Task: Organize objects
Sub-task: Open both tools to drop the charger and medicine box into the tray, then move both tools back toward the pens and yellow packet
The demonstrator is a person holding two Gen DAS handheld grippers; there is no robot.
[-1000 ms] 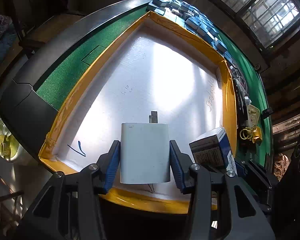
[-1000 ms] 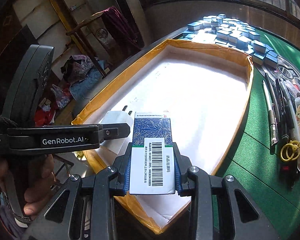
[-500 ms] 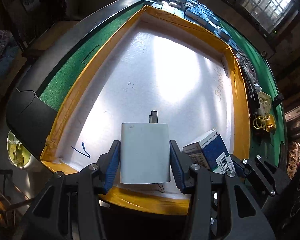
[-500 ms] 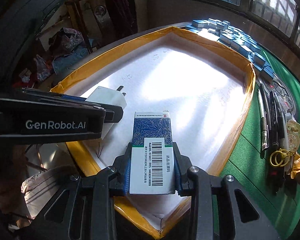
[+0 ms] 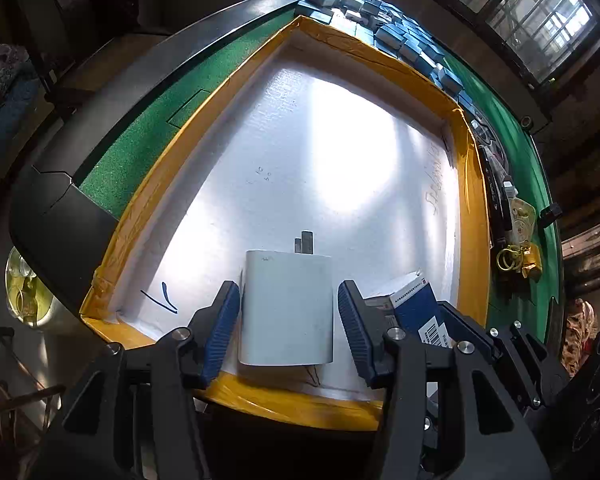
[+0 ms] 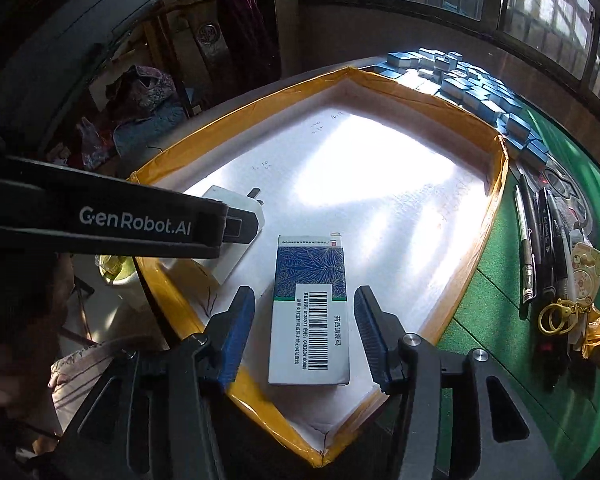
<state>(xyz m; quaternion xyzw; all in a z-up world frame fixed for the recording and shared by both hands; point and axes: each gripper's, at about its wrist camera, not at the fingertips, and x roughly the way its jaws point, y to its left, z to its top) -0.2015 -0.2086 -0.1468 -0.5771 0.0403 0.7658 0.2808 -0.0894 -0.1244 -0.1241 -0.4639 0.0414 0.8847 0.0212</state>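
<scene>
A white plug charger lies on the white floor of the yellow-rimmed tray, prongs pointing away. My left gripper straddles it; its jaws are opening and a thin gap shows on each side. A blue and white medicine box with a barcode lies flat near the tray's front corner. My right gripper stands around it, jaws opening, pads clear of both sides. The box also shows at the right of the left wrist view, and the charger sits left of the box, partly behind the left gripper's body.
The tray rests on a green felt table. Several blue tiles are heaped beyond its far edge. Pens, a yellow key ring and small items lie right of the tray. A person's hand holds the left gripper.
My right gripper's pads have come off the medicine box, which now lies flat in the tray. My left gripper's pads have spread slightly off the charger. The right gripper shifted a little toward the tray.
</scene>
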